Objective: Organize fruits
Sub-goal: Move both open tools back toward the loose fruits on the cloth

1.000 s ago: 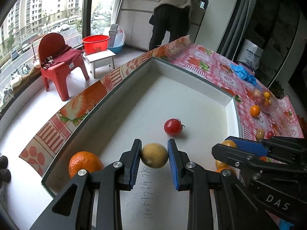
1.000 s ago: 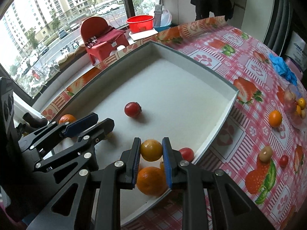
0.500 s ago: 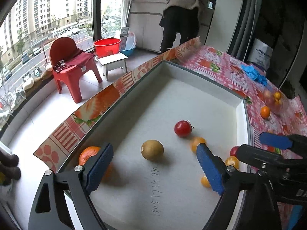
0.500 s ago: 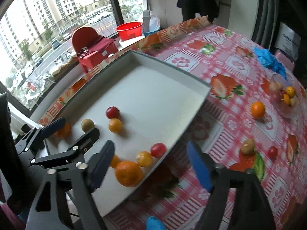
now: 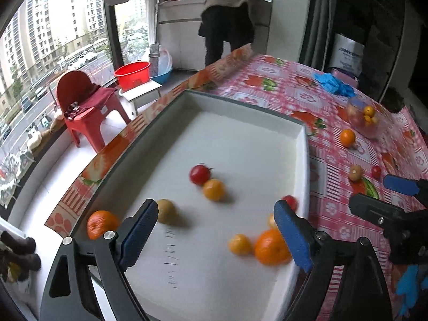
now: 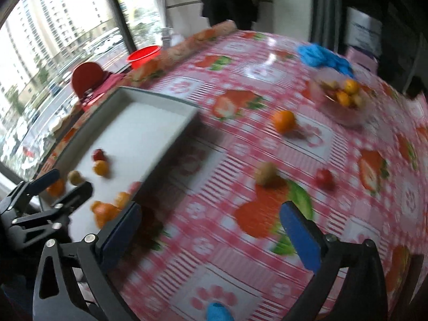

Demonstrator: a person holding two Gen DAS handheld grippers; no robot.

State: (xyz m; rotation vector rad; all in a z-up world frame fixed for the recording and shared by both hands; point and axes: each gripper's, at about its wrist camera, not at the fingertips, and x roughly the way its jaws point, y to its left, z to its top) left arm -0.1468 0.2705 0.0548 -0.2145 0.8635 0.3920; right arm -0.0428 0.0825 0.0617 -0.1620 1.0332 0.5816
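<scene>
Both claws gape empty, left claw point(image 5: 214, 236) over the fruit tray point(image 5: 303, 160)

Left gripper point(image 5: 214, 236) is angled downward with its jaws spread wide, nothing between the blue pads. Right gripper point(image 6: 211, 234) tilts down too, jaws opening and empty, blurry.

In the right wrist view the whole scene is smeared by motion, so the fruits in the clear bowl point(image 6: 345, 99) at upper right cannot be told apart. The person point(image 5: 230, 13) at the top of the left wrist view is cut off by the frame edge. A small yellow fruit point(image 5: 271, 220) at lower right is half hidden behind the blue pad point(image 5: 291, 238).
</scene>
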